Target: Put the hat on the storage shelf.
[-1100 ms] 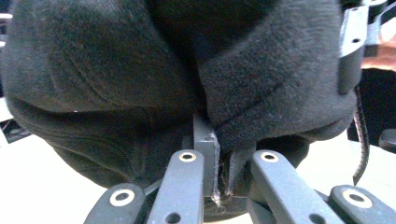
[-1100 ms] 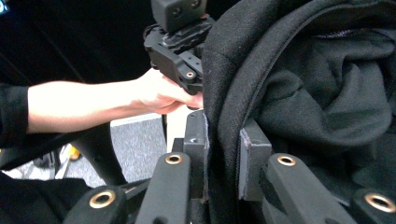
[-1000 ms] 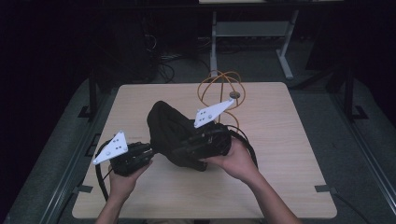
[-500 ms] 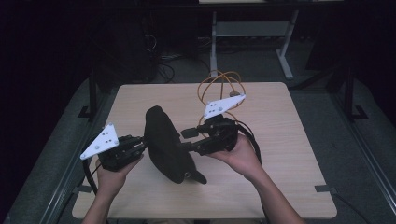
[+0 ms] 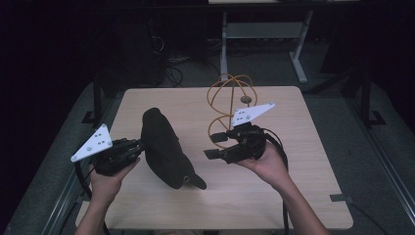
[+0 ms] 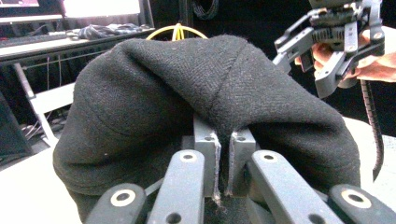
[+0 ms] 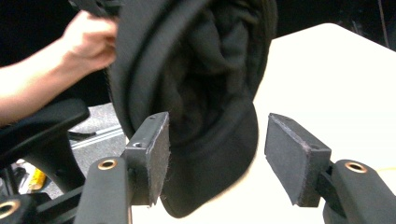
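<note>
Left gripper view shows the left claw pinched tight on a fold of a black wool cap, which bulges over its jaws, with the right claw held in a hand at the upper right. Right gripper view shows that claw spread wide, nothing between its pads, the cap's brim hanging just beyond them. High view places the cap above the light wooden table, between the two claws, with an orange wire stand behind.

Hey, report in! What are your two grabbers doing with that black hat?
Left gripper shut on black hat. Right gripper open, apart from it. Orange wire stand behind, not blocking.
</note>
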`<state>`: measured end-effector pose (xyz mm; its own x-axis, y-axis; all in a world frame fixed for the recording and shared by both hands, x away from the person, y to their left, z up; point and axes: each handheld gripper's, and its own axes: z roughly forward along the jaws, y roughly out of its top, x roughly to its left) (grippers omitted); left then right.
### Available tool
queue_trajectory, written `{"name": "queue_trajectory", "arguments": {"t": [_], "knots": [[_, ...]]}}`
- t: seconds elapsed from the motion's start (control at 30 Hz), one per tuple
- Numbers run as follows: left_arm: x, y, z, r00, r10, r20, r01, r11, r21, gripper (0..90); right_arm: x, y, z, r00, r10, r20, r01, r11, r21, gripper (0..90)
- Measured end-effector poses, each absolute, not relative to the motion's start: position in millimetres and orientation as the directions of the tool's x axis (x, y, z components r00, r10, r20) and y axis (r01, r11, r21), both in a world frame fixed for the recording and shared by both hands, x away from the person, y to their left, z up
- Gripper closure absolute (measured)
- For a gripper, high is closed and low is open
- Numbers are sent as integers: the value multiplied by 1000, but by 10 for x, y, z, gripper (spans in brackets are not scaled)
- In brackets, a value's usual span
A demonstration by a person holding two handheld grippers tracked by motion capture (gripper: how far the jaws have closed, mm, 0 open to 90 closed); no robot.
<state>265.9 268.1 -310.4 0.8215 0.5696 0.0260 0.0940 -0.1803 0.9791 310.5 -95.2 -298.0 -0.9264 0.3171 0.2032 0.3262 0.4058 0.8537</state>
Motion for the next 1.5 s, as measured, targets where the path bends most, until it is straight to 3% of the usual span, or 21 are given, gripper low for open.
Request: {"name": "queue_trajectory", "arguments": {"t": [0.67, 1.5], "knots": [[2830, 2789, -2891, 825, 565, -9, 130, -173, 976, 858, 3018, -1826, -3457, -836, 527, 153, 398, 391, 830, 307], [3196, 2628, -2608, 832, 555, -17, 149, -194, 970, 859, 2952, -2550, -4026, -716, 669, 197, 497, 291, 817, 279]]}}
